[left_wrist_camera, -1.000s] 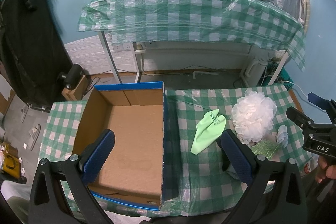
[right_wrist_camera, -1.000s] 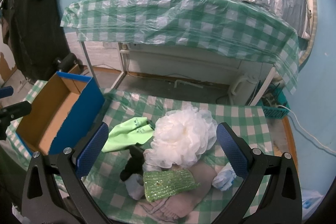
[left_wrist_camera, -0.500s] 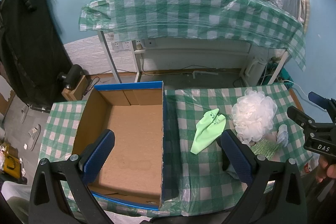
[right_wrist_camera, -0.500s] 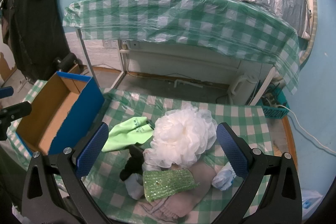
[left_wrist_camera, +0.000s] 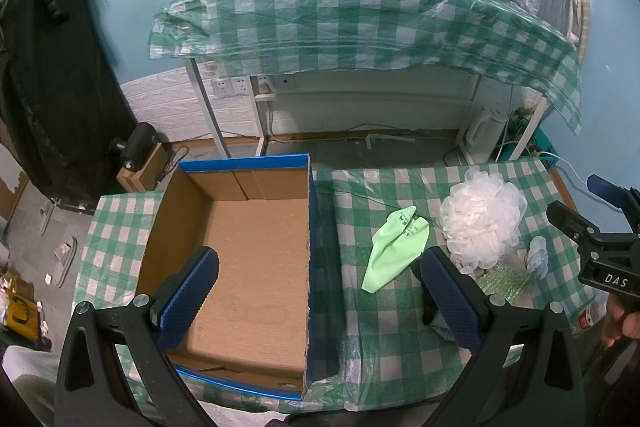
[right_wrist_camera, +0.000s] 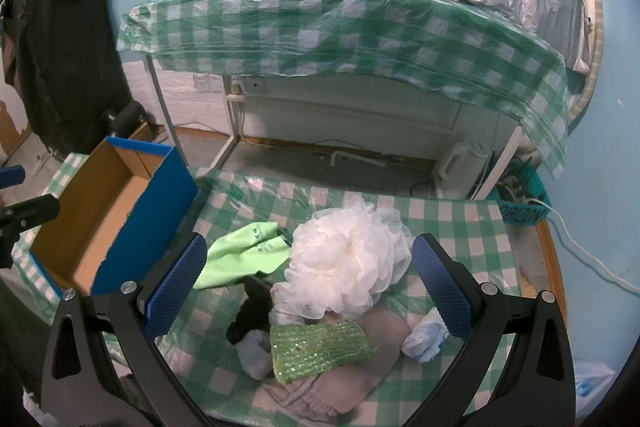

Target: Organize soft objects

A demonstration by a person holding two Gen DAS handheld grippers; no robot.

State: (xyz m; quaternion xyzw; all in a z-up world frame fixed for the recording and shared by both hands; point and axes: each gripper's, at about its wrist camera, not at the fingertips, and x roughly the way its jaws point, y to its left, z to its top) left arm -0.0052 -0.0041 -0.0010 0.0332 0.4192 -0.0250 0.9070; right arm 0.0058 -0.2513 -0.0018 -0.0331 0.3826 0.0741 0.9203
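- Brown cardboard box (left_wrist_camera: 244,259) with blue outer walls, seen from the left wrist: it sits open-topped on the left part of the bench (left_wrist_camera: 384,339), which wears a green-and-white check cloth. Inside, bare cardboard only.
- Left hand-held gripper (left_wrist_camera: 320,291): jaws spread wide, nothing between them; left pad over the box floor, right pad over the cloth.
- Right of the box, apart from it: light green cloth (left_wrist_camera: 394,249), then white mesh bath puff (left_wrist_camera: 482,221) just beside it. A green sequinned piece (left_wrist_camera: 506,279) and a small pale blue item (left_wrist_camera: 538,259) lie nearer the front edge.
- Right hand-held gripper (left_wrist_camera: 592,211) enters at the right edge, a person's fingers (left_wrist_camera: 620,323) below it.
- Right wrist view: right hand-held gripper (right_wrist_camera: 310,285) wide open, empty, hanging over the soft pile.
- Pile, near to far: beige cloth (right_wrist_camera: 352,387) at the bottom, green sequinned piece (right_wrist_camera: 320,349) lying on it, white puff (right_wrist_camera: 348,257) behind and touching.
- Black soft item (right_wrist_camera: 250,315) and a grey-blue one (right_wrist_camera: 254,351) sit left of the sequins; pale blue item (right_wrist_camera: 426,337) to the right.
- Light green cloth (right_wrist_camera: 244,255) lies flat between the puff and the box (right_wrist_camera: 100,219); it touches the puff, not the box.
- Left hand-held gripper's tip shows at the far left edge (right_wrist_camera: 24,211).
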